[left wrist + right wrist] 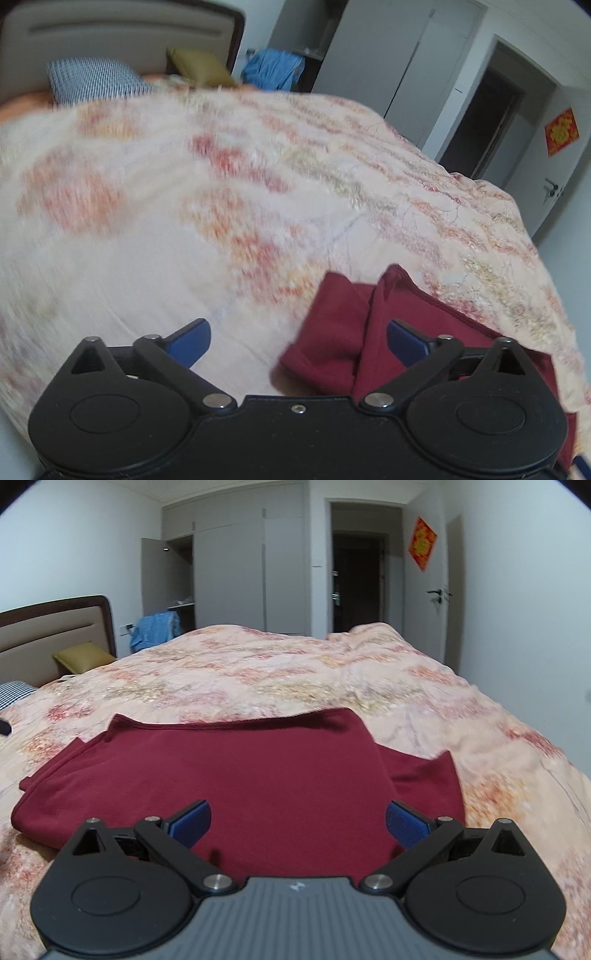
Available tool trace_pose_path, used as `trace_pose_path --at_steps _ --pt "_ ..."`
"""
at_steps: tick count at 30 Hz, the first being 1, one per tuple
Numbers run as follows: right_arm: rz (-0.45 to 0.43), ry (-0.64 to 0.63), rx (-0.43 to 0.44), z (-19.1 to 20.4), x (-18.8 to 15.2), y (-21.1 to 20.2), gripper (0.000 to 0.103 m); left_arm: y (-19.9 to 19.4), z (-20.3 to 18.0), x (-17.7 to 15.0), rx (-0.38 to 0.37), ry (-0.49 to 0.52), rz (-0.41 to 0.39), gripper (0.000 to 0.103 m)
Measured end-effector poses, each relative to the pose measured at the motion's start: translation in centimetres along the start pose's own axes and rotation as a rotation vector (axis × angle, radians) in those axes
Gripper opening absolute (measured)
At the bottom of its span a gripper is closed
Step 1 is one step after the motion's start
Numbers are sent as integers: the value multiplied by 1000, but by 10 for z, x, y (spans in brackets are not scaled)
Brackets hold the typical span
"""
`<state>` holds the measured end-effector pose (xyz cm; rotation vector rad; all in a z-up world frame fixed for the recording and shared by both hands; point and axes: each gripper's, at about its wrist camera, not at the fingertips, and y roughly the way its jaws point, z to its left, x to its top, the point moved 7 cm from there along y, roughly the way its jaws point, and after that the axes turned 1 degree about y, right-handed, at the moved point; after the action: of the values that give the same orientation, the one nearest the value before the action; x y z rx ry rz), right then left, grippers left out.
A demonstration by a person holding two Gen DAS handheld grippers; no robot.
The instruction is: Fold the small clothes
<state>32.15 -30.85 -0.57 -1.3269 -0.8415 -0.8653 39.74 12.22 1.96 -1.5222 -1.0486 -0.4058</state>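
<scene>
The left tongs [298, 341] are hanging released over the floral bed cover [184, 221], catching only a bunched edge of the dark red garment [332, 332]; the picture is smearing. The right tongs [298, 821], also released, are showing it lying folded flat on the bed. The red wall hanging [422, 542] is staying unreadable.

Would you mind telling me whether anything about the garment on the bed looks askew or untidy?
The dark red garment is folded unevenly: one layer pokes out past the top fold at its right edge, and the left edge shows staggered layers. It lies on the floral bedspread, undamaged.
</scene>
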Motion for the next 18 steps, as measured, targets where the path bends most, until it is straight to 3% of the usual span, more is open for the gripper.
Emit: trace_pose_path --at_steps 5,10,14,16,18 --pt "1 -49 44 24 4 8 103 -20 24 23 152 97 -52 102" --pt "-7 -131 78 48 3 9 103 -48 76 47 415 128 -140 102" --pt "-2 -229 73 59 -2 14 103 -58 104 41 600 188 -127 102" --pt "-1 -274 50 59 -3 18 103 -59 105 31 599 212 -106 102" --pt "4 -294 32 57 -3 23 103 -56 96 13 521 192 -74 102"
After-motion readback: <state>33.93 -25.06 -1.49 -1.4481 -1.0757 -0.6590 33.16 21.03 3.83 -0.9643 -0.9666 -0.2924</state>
